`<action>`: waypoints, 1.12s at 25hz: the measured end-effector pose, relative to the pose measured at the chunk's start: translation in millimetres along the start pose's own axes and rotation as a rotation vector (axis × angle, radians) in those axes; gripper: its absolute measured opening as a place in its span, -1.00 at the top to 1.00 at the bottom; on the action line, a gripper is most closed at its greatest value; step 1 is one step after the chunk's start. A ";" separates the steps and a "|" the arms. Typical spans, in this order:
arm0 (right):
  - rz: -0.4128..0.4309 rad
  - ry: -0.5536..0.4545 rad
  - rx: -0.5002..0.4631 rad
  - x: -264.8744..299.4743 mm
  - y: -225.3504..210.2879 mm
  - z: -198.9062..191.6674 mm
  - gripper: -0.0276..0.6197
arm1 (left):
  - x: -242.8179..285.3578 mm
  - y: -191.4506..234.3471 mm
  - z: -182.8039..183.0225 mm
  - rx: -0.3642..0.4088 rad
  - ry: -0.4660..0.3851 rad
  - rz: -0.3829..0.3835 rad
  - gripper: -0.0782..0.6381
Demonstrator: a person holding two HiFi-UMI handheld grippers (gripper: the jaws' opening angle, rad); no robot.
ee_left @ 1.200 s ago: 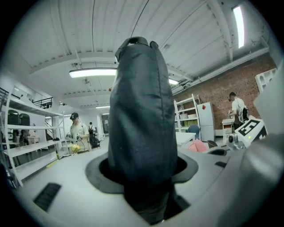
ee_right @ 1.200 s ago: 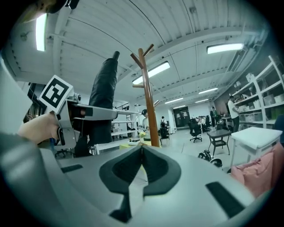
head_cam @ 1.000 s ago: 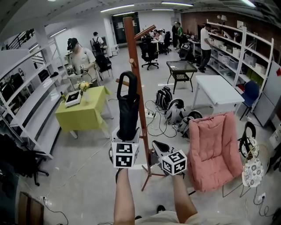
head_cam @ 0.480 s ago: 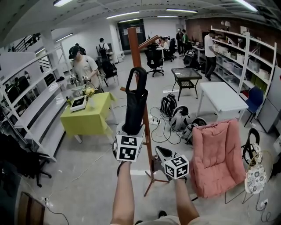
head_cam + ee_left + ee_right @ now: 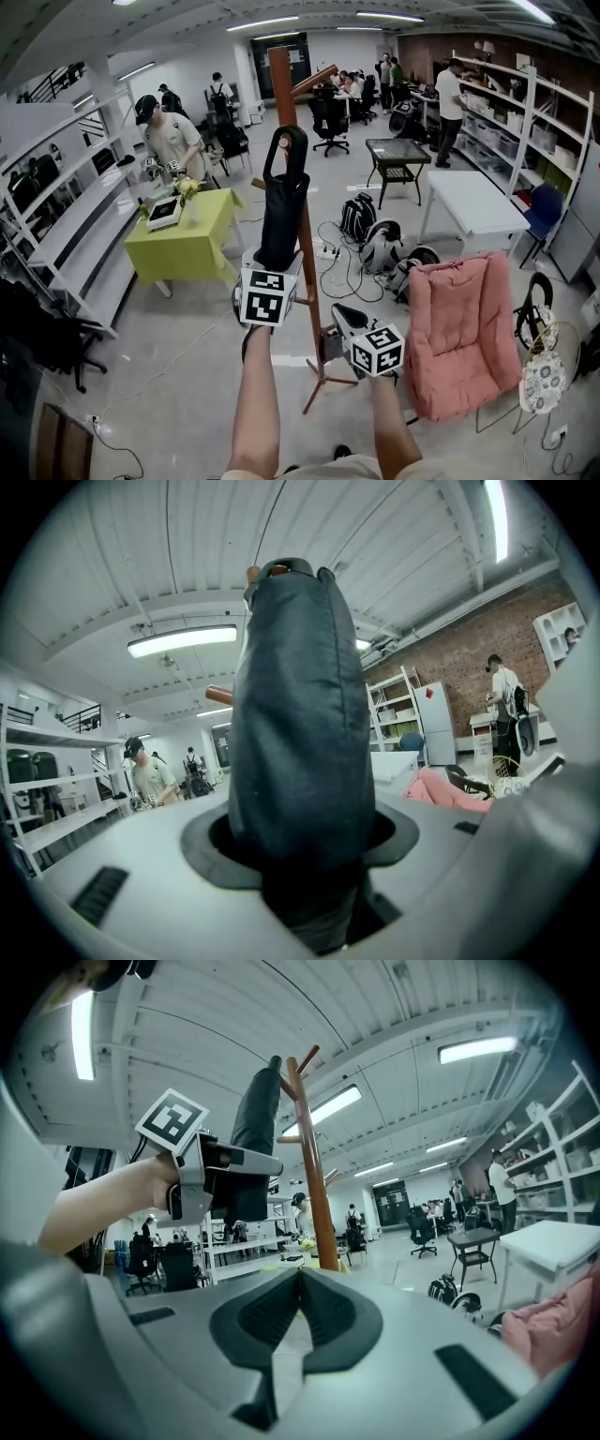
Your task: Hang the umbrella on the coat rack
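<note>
I hold the umbrella (image 5: 280, 211) upright, low on its folded black body, so that the loop handle (image 5: 286, 141) stands free at the top, since that is the part that has to catch on the rack (image 5: 298, 234). My left gripper (image 5: 272, 264) is clamped around the umbrella's lower end. In the left gripper view the dark fabric (image 5: 300, 714) fills the gap between the 2 jaws, which stand wide because the bundle is thick.

The umbrella is in the air, not yet hung. From the head view it lies in front of the rack's wooden pole, with the loop a little below the slanting peg (image 5: 314, 77) near the top. The right gripper view shows the umbrella's top just beside the pole (image 5: 314, 1176), close under the pegs. I cannot tell whether the two touch. I judge that the loop must go higher and then over 1 peg.

My right gripper (image 5: 341, 314) hangs lower and to the right, level, with its jaws pressed together on nothing. I have no use for it here, so it stays out of the umbrella's way.

Around the rack's foot, bags (image 5: 375, 239) and cables lie on the floor (image 5: 178, 375), and a pink chair (image 5: 459, 319) stands to the right, well apart from the lift.
</note>
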State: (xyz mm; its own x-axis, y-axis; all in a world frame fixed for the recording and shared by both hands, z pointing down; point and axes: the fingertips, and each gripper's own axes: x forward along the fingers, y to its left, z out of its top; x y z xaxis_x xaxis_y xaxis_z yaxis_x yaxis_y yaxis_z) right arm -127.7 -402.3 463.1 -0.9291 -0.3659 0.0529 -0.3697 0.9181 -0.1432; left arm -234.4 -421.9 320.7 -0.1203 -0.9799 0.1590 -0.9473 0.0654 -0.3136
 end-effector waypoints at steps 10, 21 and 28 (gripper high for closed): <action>-0.003 0.031 0.018 0.2 -5.2 -13.0 0.90 | 10.7 -2.4 -9.4 -0.045 0.016 -0.019 0.07; 0.013 0.042 0.020 -0.7 -3.6 -11.8 0.90 | 19.1 -5.2 -18.9 -0.067 0.040 -0.023 0.06; 0.006 0.031 0.032 -0.9 2.6 -9.2 0.90 | 23.1 -9.2 -21.6 -0.091 0.049 -0.051 0.06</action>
State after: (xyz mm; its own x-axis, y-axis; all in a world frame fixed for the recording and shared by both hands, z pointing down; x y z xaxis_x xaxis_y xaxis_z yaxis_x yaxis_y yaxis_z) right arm -127.8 -398.2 471.8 -0.9310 -0.3554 0.0830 -0.3647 0.9145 -0.1753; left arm -234.9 -441.0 347.6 -0.0834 -0.9721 0.2192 -0.9754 0.0345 -0.2178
